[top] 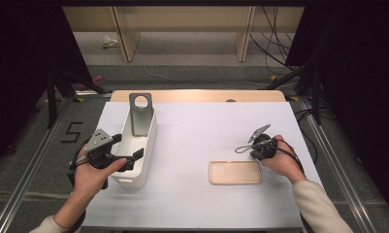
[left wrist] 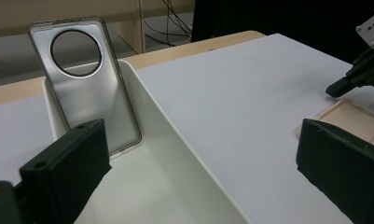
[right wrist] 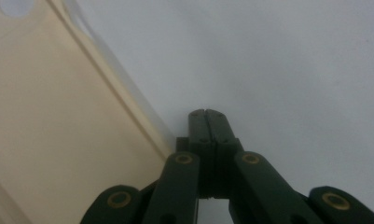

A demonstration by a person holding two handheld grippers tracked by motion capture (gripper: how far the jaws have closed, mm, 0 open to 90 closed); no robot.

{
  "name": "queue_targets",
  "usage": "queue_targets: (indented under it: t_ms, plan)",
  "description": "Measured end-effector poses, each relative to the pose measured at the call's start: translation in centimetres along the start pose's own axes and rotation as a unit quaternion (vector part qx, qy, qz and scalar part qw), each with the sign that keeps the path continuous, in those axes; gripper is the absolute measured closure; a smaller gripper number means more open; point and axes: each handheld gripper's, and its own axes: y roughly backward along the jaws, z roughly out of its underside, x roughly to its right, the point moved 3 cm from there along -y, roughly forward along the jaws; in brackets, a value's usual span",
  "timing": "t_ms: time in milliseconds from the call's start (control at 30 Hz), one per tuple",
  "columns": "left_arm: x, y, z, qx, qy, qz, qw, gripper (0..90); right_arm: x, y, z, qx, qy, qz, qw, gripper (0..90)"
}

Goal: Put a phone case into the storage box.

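Fingers of the right gripper [right wrist: 207, 114] are clenched together on nothing, beside the flat beige phone case [top: 235, 172] near the table's [top: 202, 131] right front. Left gripper [top: 129, 148] stands released, straddling the white rectangular plastic bin's [top: 146, 160] wall near the left edge.

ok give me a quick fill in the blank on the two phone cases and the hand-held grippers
1. The silver phone case stands leaning inside the white ____.
2. The beige phone case lies ____ on the table.
3. The right hand-held gripper has its jaws ____, with nothing between them.
4. The left hand-held gripper has its jaws ____, reaching over the bin.

Missing words: bin; flat; shut; open
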Motion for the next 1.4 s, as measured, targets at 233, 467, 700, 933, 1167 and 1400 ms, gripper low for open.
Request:
queue_targets:
  t_ms: [233, 467, 700, 933, 1167, 1400]
  plan:
    - [0.2, -0.2, 0.3, -0.005, 0.000, 0.004, 1.0000, 2.7, -0.4, 0.1, 0.3, -0.016, 0.006, -0.010, 0.9998, 90.0]
    - [0.2, -0.2, 0.4, -0.007, -0.001, 0.004, 1.0000, 2.9, -1.2, 0.6, 0.7, -0.041, 0.019, -0.013, 0.9989, 90.0]
    - [0.3, -0.4, 0.5, -0.012, -0.002, 0.006, 0.9999, 2.9, -2.7, 1.5, 1.5, -0.077, 0.030, -0.028, 0.9962, 90.0]
    - [0.5, -0.4, 0.6, -0.013, -0.003, 0.009, 0.9999, 2.9, -4.2, 2.0, 1.9, -0.101, 0.042, -0.047, 0.9929, 90.0]
    - [0.6, -0.5, 0.6, -0.014, -0.004, 0.010, 0.9998, 3.0, -6.0, 2.5, 2.3, -0.124, 0.043, -0.091, 0.9872, 90.0]
    - [0.7, -0.6, 0.7, -0.016, -0.005, 0.012, 0.9998, 3.0, -8.7, 2.9, 2.4, -0.136, 0.025, -0.151, 0.9787, 90.0]
